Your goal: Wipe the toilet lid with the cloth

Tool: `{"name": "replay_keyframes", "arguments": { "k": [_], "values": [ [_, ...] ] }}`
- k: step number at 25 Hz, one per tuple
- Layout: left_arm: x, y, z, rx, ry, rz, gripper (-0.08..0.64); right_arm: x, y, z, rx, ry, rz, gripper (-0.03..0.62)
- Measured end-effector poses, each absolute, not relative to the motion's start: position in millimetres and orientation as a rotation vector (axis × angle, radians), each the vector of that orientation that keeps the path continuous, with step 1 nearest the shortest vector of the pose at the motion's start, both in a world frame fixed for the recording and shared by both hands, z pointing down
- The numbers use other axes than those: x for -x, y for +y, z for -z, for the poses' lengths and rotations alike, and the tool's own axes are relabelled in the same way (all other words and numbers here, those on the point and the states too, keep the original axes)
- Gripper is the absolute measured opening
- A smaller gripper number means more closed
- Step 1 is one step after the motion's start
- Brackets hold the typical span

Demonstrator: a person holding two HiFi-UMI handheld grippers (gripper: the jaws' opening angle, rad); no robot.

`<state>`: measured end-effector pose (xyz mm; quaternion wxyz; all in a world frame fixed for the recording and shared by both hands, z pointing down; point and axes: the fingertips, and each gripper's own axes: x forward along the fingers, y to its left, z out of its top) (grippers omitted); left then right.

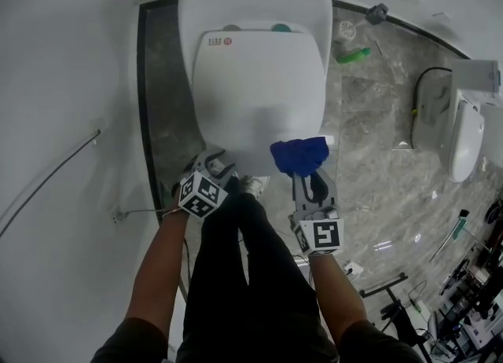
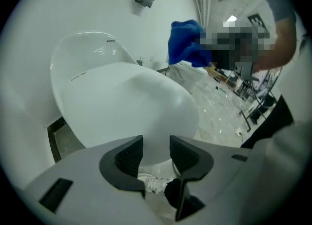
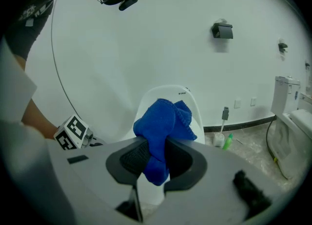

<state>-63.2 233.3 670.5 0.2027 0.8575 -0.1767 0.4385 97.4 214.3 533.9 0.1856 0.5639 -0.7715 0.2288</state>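
Right claw (image 3: 156, 157) pinched the blue cloth (image 3: 163, 126) at 5 o'clock by the toilet lid (image 1: 259, 94) edge. Left claw (image 2: 156, 153) was spread, empty, at 7 o'clock. Wiping looked not yet started.

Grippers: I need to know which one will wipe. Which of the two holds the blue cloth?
The right gripper: its jaws are clamped on the blue cloth. The left gripper has its jaws apart, gripping nothing.
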Motion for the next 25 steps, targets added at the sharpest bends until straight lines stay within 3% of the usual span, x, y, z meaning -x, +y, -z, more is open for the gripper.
{"name": "replay_keyframes", "arguments": {
  "k": [7, 12, 25],
  "values": [
    [77.9, 194.1, -638.4, -2.201, -0.760, -0.815, 0.125, -48.9, 167.4, -546.7, -1.406, -2.221, -0.651, 0.083],
    [105.0, 141.1, -623.5, -2.086, -1.031, -0.724, 0.014, -9.4, 129.8, -562.5, -1.248, -2.214, -0.660, 0.083],
    [167.6, 18.5, -613.1, -2.000, -1.284, -0.610, 0.011, 64.7, -16.7, -614.6, -1.158, -2.090, -0.773, 0.083]
  ]
}}
